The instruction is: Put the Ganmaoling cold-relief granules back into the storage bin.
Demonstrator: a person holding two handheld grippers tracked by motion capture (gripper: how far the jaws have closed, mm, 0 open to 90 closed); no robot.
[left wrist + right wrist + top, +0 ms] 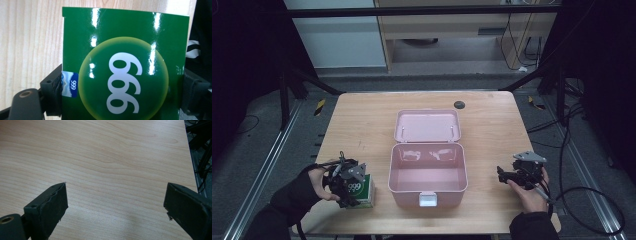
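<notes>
An open pink plastic box with its hinged lid laid back sits in the middle of the pale wooden table, its latch side close to the near edge and bare wood running wide on both flanks. Just left of the box, the left gripper has its jaws clamped on the two sides of a glossy green carton printed "999", which stands near the table's front edge. Well to the right of the box, the right gripper has its jaws spread wide and empty over bare wood, short of the table's right edge.
</notes>
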